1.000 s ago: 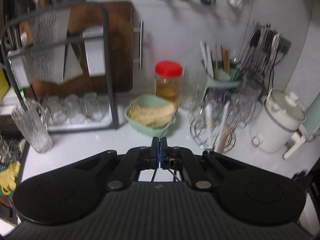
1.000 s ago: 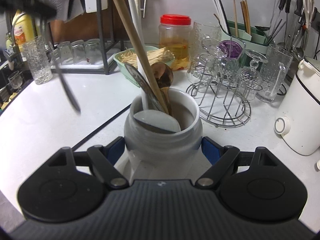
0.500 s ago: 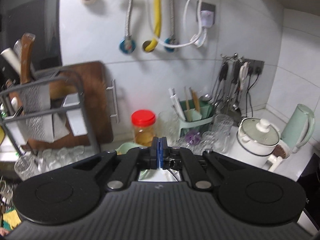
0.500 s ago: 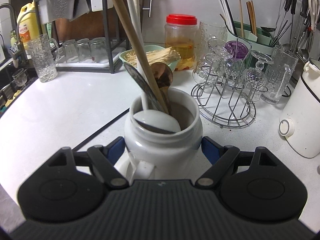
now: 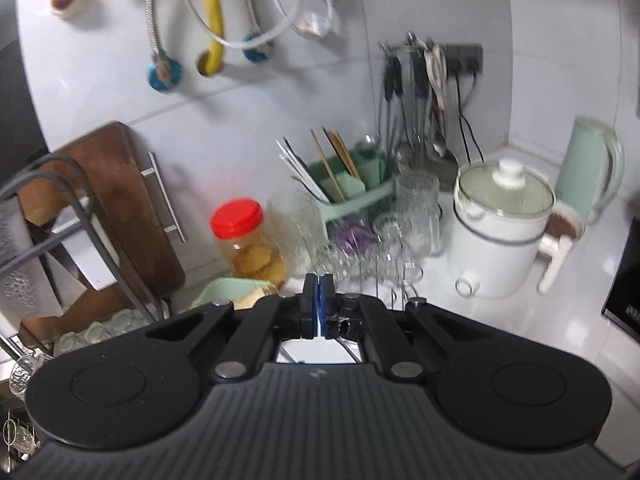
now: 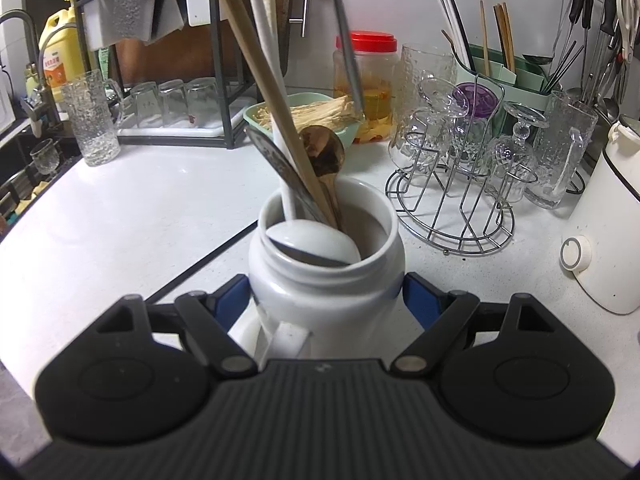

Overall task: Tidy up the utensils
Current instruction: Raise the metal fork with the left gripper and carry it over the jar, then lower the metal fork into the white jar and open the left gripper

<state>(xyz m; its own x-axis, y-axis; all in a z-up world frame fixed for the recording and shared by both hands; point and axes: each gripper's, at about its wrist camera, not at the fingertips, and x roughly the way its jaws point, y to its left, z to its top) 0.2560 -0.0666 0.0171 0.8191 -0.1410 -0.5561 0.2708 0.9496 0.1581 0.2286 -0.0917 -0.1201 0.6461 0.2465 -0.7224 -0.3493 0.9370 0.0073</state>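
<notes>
We are looking at a kitchen corner where white glossy wall tiles point(image 5: 400, 8) are meeting a white countertop point(image 6: 132, 216). At twelve o'clock, a yellow hose point(image 5: 214, 12) and metal hoses are hanging down the wall. At two o'clock, a dark socket strip point(image 5: 466, 58) is sitting on the tiles. Soft indoor light is reflecting off the wall, and a dark seam point(image 6: 208, 260) is crossing the counter.

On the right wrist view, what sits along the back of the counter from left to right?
Yellow bottle → textured glass → dish rack → green basket → red-lidded jar → wire glass stand → white cooker.
</notes>
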